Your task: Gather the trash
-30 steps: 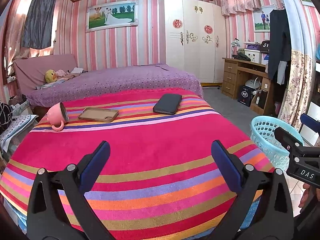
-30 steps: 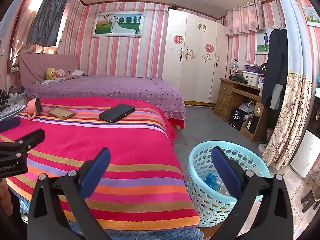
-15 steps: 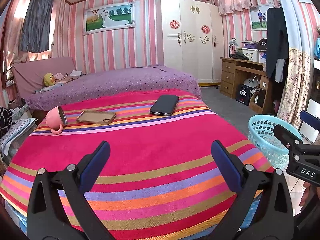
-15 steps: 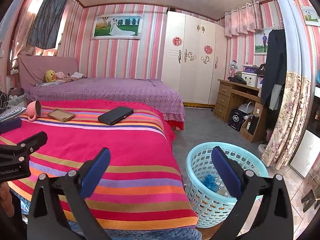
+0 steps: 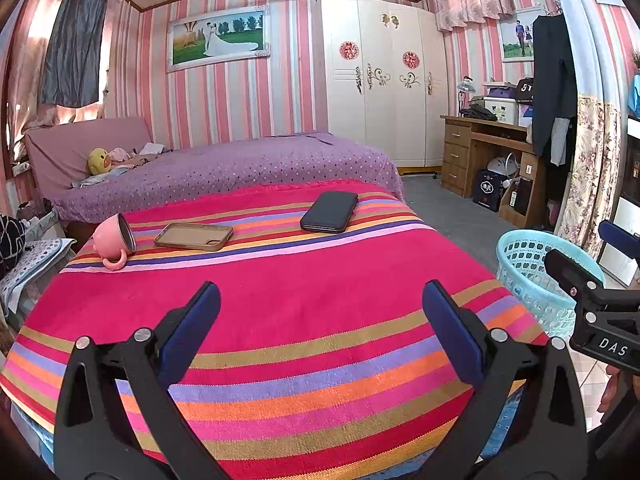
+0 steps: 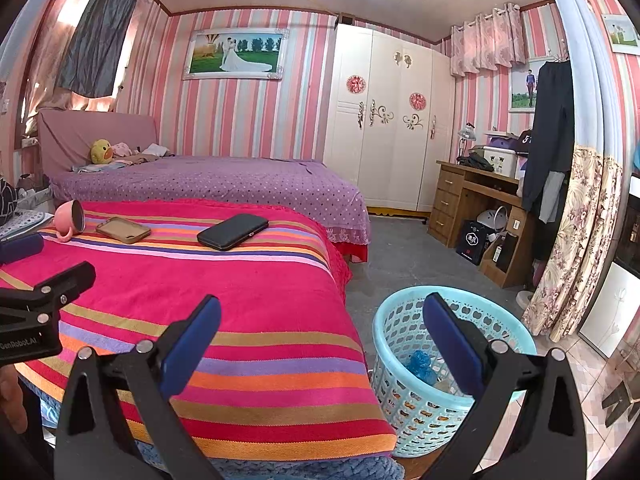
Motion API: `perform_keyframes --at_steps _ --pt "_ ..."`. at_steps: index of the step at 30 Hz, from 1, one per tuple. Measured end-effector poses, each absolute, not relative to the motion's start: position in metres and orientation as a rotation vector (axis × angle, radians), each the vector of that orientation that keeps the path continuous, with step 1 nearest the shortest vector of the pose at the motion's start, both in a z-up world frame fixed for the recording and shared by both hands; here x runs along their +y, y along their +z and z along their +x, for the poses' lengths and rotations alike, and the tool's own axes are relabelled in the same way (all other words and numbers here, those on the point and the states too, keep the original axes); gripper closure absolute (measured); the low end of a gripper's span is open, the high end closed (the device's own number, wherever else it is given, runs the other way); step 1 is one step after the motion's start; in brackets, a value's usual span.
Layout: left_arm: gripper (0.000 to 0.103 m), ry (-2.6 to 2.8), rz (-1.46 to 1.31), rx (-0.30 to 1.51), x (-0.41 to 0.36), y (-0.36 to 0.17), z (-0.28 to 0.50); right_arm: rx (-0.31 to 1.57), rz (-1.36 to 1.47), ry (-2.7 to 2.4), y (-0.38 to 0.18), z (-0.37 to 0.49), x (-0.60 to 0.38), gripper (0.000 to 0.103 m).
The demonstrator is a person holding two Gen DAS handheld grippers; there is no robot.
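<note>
Both the left gripper and the right gripper hang with fingers spread wide and hold nothing above the striped blanket. The trash, some blue crumpled pieces, lies inside the light blue basket on the floor just beside the bed.

Materials and finish, bedroom, both wrist views

Striped blanket: woven cloth, matt, coarse weave. Laundry basket: pale blue perforated plastic, slight sheen; crumpled blue plastic bag inside. Pink mug: smooth, matt outside, dark glossy inside. Black phone: smooth, semi-gloss. Tan phone case: soft-looking, matt. Fingers: matt black plastic, blue pads, metal rivets. Desk: wood.
</note>
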State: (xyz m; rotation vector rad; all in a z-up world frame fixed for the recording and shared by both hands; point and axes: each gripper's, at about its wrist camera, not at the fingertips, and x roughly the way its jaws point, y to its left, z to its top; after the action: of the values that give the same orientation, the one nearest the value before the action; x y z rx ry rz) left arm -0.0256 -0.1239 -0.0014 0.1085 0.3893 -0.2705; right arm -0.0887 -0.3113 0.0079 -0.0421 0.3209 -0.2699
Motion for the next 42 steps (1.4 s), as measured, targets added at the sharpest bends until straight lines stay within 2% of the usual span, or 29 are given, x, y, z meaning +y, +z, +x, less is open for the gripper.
perform_keyframes --at_steps 42 --pt "0.005 -0.26 0.098 0.373 -0.1201 0.0052 -0.027 0.319 -0.043 -0.271 0.0069 -0.0888 -0.3113 0.005"
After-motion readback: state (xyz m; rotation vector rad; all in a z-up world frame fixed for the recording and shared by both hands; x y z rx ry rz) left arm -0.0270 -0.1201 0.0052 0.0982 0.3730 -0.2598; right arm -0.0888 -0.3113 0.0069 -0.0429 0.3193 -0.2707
